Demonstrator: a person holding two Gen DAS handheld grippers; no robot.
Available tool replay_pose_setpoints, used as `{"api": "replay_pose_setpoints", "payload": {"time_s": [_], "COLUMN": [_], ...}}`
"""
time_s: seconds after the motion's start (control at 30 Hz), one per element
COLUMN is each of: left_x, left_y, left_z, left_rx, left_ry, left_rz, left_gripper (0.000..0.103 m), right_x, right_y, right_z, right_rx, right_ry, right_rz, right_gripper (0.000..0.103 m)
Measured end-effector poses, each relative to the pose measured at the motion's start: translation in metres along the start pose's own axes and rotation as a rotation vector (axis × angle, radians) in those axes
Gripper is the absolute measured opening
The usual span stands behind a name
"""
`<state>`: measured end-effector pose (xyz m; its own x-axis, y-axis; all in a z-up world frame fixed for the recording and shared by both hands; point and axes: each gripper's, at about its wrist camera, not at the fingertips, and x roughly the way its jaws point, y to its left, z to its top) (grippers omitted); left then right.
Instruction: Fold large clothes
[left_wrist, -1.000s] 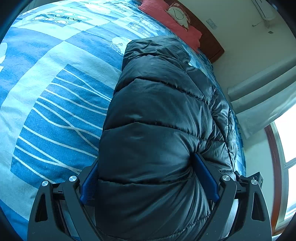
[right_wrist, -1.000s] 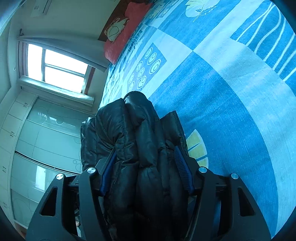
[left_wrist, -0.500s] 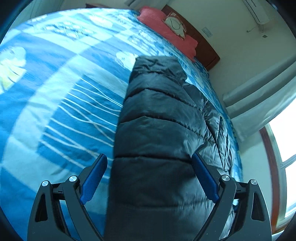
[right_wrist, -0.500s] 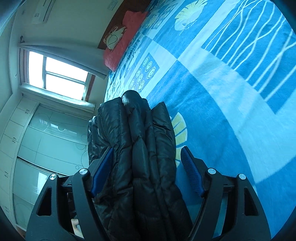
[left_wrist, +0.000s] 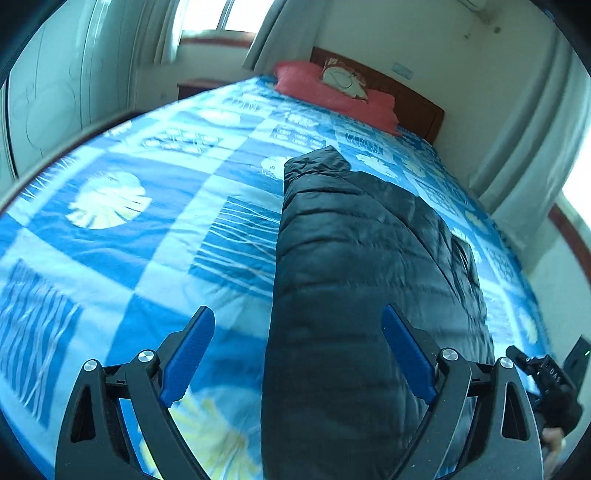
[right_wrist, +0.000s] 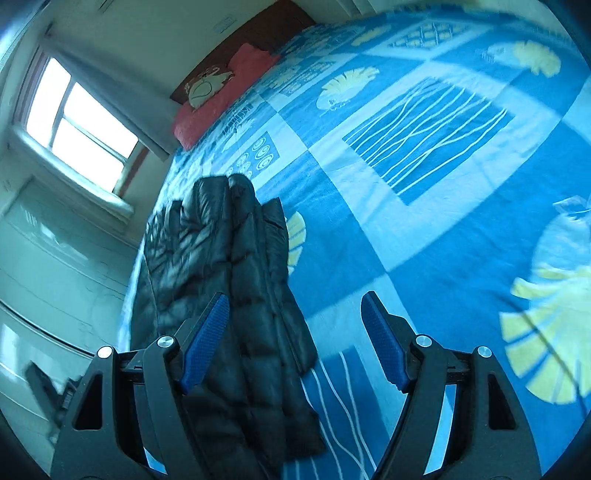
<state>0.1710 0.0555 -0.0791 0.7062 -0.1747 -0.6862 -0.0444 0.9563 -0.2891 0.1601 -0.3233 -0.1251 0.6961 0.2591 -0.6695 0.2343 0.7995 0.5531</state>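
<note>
A black quilted down jacket (left_wrist: 351, 258) lies folded into a long narrow bundle on the blue patterned bed cover (left_wrist: 147, 240). My left gripper (left_wrist: 297, 314) hovers above its near end, open, and its blue pads (left_wrist: 188, 354) stand clear of the fabric. In the right wrist view the jacket (right_wrist: 229, 251) shows its layered edge. My right gripper (right_wrist: 294, 298) is open above it with nothing pinched. The jacket passes under the left pad (right_wrist: 205, 339), while the right pad is over bare cover (right_wrist: 424, 184).
Red pillows (left_wrist: 332, 96) and a brown headboard (left_wrist: 417, 107) close the far end of the bed. A wardrobe (left_wrist: 44, 92) stands beside it, with a window (right_wrist: 74, 110) and curtains (left_wrist: 517, 147). The other hand-held gripper (left_wrist: 546, 380) shows at the right edge.
Both grippers let go of the jacket, opened wide and drew up and back from it. The jacket now rests on the bed on its own.
</note>
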Motion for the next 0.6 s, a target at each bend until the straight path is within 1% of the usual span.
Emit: {"api": "replay_pose_setpoints", "payload": {"time_s": [0.03,0.07,0.1,0.2,0.37,0.47,0.6], "left_x": [-0.011,-0.016,-0.026,-0.049,-0.075,-0.087,-0.098], "left_y": [-0.004,-0.007,-0.01,-0.02,-0.038,-0.041,-0.038], "left_z": [-0.008,-0.01,-0.016,-0.032,-0.051,-0.061,-0.07], "left_rx": [0.018,0.026,0.039,0.075,0.157,0.172,0.139], "left_ry": [-0.013,-0.021,-0.033,-0.061,-0.098,-0.115,-0.127], "left_rz": [0.012,0.018,0.023,0.043,0.09,0.112,0.113], "left_gripper": [0.09,0.09,0.09,0.09,0.091,0.091,0.091], "right_x": [-0.011,-0.017,-0.028,-0.051,-0.078,-0.091,-0.102], "right_y": [0.008,0.013,0.021,0.04,0.07,0.085,0.096], "right_z": [-0.009,-0.014,-0.022,-0.039,-0.063,-0.077,-0.092], "right_rx": [-0.046,-0.069,-0.102,-0.179,-0.295,-0.361,-0.412], "right_ry": [-0.019,-0.032,-0.056,-0.104,-0.149,-0.176,-0.208], "right_rz": [-0.03,-0.042,-0.059,-0.081,-0.113,-0.133,-0.142], "right_gripper": [0.075,0.076,0.082,0.083,0.086,0.087,0.087]}}
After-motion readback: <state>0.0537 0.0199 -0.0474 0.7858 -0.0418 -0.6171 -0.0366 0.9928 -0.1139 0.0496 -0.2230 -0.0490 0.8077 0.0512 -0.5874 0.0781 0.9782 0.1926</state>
